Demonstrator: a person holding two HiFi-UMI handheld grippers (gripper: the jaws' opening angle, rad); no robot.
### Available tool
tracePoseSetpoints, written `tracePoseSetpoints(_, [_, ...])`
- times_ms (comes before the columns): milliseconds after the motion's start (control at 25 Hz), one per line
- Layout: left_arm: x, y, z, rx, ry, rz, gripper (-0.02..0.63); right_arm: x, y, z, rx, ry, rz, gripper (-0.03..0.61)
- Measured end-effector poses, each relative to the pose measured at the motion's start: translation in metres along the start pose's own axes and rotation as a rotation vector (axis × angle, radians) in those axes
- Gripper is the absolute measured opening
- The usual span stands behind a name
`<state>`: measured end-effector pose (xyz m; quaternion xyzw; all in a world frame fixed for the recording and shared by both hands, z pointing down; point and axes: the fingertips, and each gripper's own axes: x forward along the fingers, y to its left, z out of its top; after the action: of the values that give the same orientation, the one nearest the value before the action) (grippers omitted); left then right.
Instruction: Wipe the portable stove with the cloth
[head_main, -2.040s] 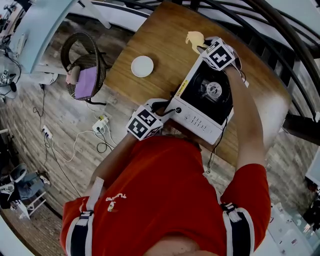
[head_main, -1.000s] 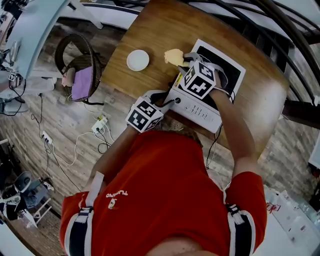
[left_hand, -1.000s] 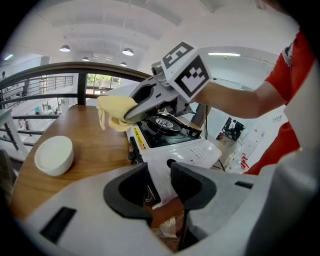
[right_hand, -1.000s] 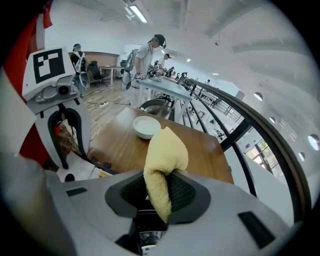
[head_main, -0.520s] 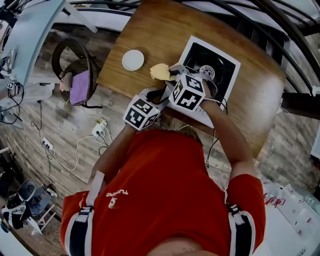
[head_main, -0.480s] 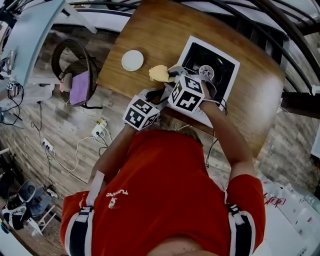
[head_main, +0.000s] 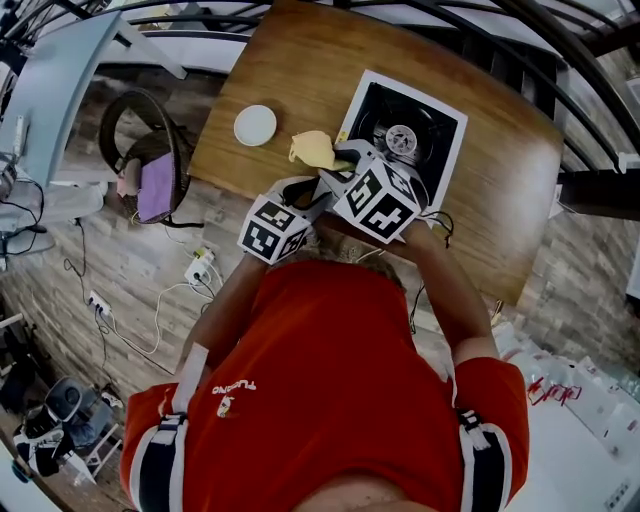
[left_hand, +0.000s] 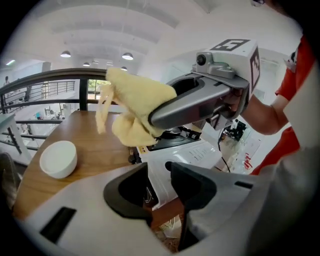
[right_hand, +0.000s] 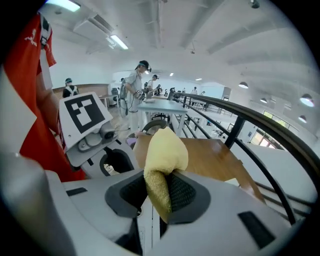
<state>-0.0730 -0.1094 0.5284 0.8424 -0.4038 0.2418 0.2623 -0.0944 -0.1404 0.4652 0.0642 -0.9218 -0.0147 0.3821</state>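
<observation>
**Cloth held off the stove; left gripper on the stove's near corner**

Right gripper (right_hand: 158, 194): jaws clamped on the yellow cloth (right_hand: 165, 147). A folded edge is pinched between the two dark pads. The rest of the cloth bunches up above the jaws.

Cloth position: in the air, not touching anything else. In the head view it sits over bare table (head_main: 300, 60), just beside the stove's left edge. It lies between the stove (head_main: 432, 135) and a small white bowl (head_main: 256, 125). The left gripper view confirms this: the cloth hangs from the right gripper above the wood, with loose corners drooping and no contact with the stove top.

Left gripper (left_hand: 157, 187): jaws stand wide, one on each side of the stove's near left corner. The white wall of the stove fills the gap, and the pads look pressed against it. The table edge shows just below the jaws.

Stove: white body with a black top and a round burner (head_main: 402, 138) at its middle. It sits flat on the table, and its button panel faces the person (head_main: 330, 380), who wears a red shirt.

Bowl: upright on the table, left of the cloth and well apart from the stove.

Surroundings: a round basket (head_main: 150, 150) stands on the floor to the left of the table, with something purple in it. A dark railing (right_hand: 240, 125) runs behind the table in the right gripper view.
</observation>
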Motion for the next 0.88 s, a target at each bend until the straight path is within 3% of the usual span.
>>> tracePoseSetpoints(200, [-0.016,0.000,0.025,0.017,-0.089,0.025,0.146,-0.042,-0.020,0.012,0.108,-0.125,-0.120,0.112])
tracePoseSetpoints(440, [-0.043,0.002,0.083,0.062,-0.287,0.071,0.142,-0.091,-0.049,0.017,0.232,-0.324,-0.272,0.112])
tracePoseSetpoints(680, [-0.075,-0.007,0.145,0.109,-0.516,0.081,0.078,-0.133,-0.052,0.023,0.256,-0.490,-0.405,0.112])
tracePoseSetpoints(880, [-0.092,-0.017,0.175,0.148,-0.648,0.085,0.024,-0.156,-0.043,0.027,0.301,-0.635,-0.481,0.112])
